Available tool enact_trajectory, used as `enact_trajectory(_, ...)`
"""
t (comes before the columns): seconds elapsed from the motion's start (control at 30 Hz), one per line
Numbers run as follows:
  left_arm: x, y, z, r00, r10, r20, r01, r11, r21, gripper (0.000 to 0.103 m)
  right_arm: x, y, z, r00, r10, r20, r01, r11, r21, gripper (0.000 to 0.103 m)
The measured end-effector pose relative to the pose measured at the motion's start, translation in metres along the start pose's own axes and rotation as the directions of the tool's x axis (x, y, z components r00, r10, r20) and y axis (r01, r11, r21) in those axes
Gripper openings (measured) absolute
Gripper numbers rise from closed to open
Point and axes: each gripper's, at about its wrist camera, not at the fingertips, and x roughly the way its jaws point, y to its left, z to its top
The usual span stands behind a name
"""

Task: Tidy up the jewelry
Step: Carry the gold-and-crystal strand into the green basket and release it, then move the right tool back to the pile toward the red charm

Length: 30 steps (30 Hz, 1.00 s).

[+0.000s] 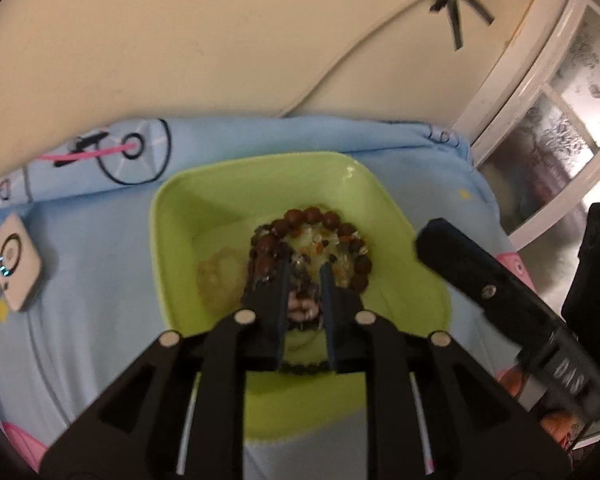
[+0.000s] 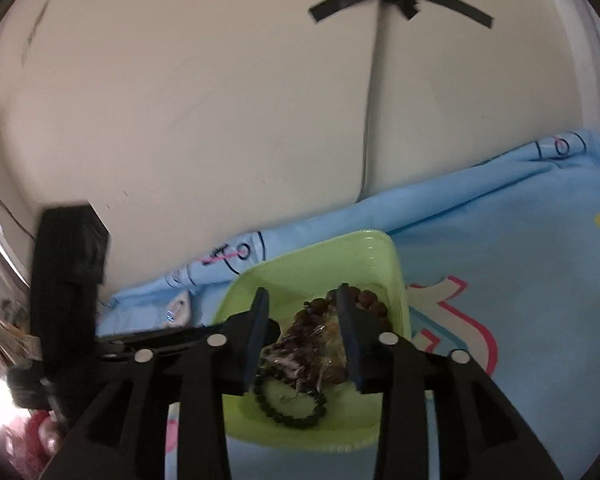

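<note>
The right tool (image 2: 304, 292) hovered with parted jaws over a lime-green square plastic tray (image 2: 384, 256) resting on a light blue printed cloth (image 2: 520, 280). In the tray lay a brown wooden bead bracelet (image 2: 370, 300) at two o'clock and a black bead bracelet (image 2: 288, 416) at six. The left tool (image 2: 72, 264) stood at nine o'clock.

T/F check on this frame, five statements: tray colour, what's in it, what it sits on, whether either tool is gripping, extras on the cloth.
1. The tray is green. True.
2. It holds beaded bracelets. True.
3. The tray sits on bare wood. False: on a light blue printed cloth.
4. The left tool grips a bracelet. False: its jaws stand apart above the pile, nothing pressed between them.
5. A small white device lies on the cloth beside the tray. True.
</note>
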Motion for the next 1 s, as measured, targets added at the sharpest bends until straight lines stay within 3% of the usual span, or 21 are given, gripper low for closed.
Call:
enact_trajectory(0.27,-0.078,0.001,-0.063,0.998,0.021,0.063,-0.023,0.999,0.04,0.015,-0.043,0.028,-0.04,0.995,0.098,-0.005,-0.098,0.994,0.036,0.012)
enact_trajectory(0.47,-0.137,0.022,-0.125,0.995,0.075,0.071,-0.079,0.995,0.054,0.015,-0.051,0.07,-0.111,0.975,0.162,-0.152,-0.162,0.987,0.013,0.012)
enact_trajectory(0.7,-0.201,0.059,-0.184,0.986,0.139,0.097,-0.137,0.99,-0.017,0.015,-0.047,0.119,-0.172,0.943,0.146,-0.298,-0.173,0.983,-0.064,0.012)
enact_trajectory(0.83,-0.219,0.081,-0.22,0.982,0.163,0.097,-0.158,0.986,-0.057,0.015,-0.044,0.139,-0.189,0.941,0.097,-0.325,-0.147,0.98,-0.131,0.006)
enact_trajectory(1.0,-0.226,0.098,-0.253,0.986,0.136,0.094,-0.124,0.984,-0.124,0.015,-0.053,0.148,-0.207,0.946,0.027,-0.323,-0.088,0.981,-0.175,0.0)
